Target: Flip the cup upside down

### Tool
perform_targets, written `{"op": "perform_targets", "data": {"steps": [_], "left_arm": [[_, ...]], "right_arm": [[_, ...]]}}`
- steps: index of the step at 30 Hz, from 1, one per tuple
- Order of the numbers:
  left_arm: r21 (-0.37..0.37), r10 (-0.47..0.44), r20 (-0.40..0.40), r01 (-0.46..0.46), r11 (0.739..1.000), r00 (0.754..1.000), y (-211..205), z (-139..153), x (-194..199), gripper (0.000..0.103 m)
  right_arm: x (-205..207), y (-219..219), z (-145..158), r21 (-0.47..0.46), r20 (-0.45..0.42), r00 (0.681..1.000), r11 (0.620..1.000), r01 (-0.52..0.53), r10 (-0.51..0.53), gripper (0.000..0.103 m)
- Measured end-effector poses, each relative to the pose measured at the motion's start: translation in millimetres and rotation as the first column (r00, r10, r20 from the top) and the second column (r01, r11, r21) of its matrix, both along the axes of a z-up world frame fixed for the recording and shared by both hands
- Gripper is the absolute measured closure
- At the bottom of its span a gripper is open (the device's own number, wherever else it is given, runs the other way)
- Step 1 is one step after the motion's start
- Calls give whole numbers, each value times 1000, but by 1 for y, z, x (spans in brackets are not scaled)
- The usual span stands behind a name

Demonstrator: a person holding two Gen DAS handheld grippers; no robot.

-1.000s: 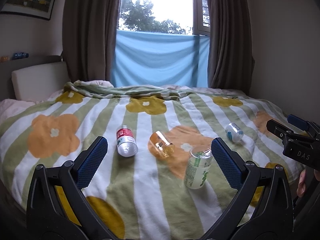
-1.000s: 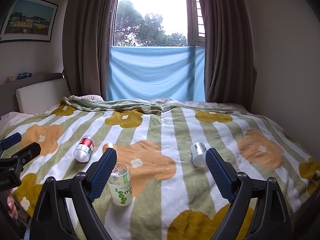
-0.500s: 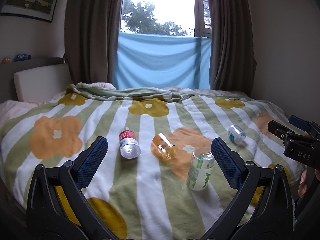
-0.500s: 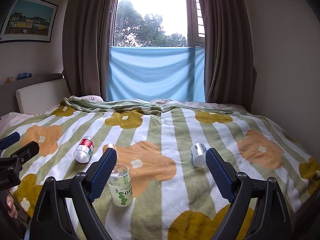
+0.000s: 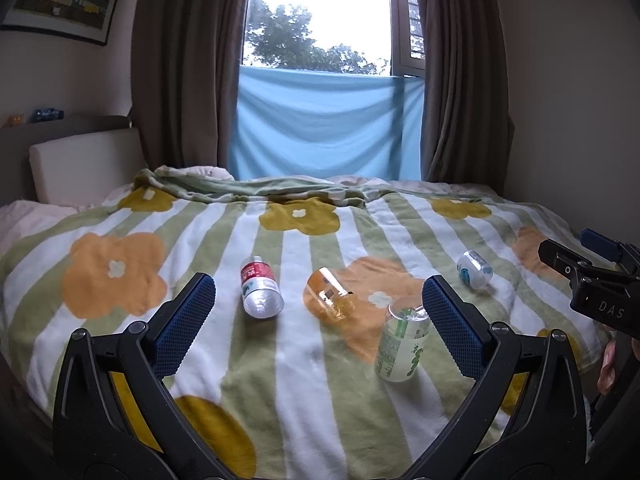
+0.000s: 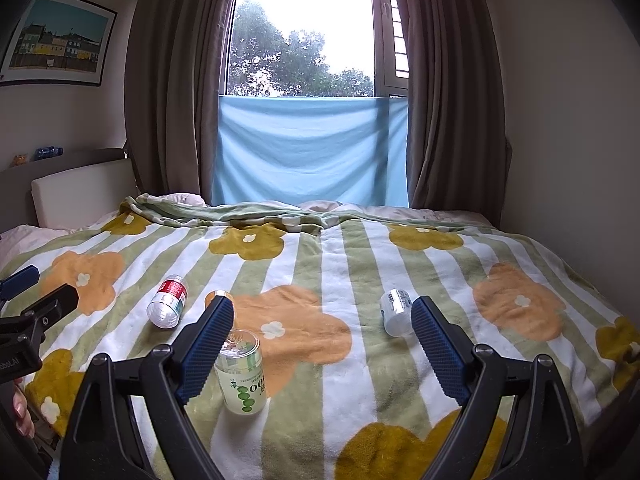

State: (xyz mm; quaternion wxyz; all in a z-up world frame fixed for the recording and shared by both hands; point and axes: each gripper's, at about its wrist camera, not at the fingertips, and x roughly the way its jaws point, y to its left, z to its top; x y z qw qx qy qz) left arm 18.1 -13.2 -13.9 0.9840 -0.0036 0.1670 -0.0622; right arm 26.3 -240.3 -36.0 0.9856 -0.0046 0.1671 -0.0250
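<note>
A clear cup with green print (image 5: 402,344) stands on the flowered blanket, tilted a little; whether it stands on its base or its mouth I cannot tell. It also shows in the right wrist view (image 6: 242,372). My left gripper (image 5: 320,324) is open and empty, held back from the bed's near edge; the cup sits just inside its right finger (image 5: 450,326). My right gripper (image 6: 322,346) is open and empty; the cup sits beside its left finger (image 6: 206,346). The right gripper's tip shows at the left view's right edge (image 5: 588,280).
A red-labelled bottle (image 5: 260,290), an orange container (image 5: 330,294) and a white-and-blue container (image 5: 474,268) lie on their sides on the blanket (image 5: 280,360). A headboard cushion (image 5: 84,164) is at the left, curtains and a window behind, a wall at the right.
The left wrist view has risen slightly, so the objects sit lower and a little farther right. The right wrist view is nearly unchanged. Both grippers stay open.
</note>
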Motion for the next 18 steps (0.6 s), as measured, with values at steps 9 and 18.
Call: {"op": "perform_targets", "data": {"steps": [9,18], "left_arm": [[2,2,7,-2,1000,1000,-1,-1,-3,0],[45,22,50,-24,999,999,-7,1,-11,0]], "right_arm": [[-3,2,2,2,19,1000,1000,0,0,14],[-3,2,2,0,21,1000,1000,0,0,14]]}}
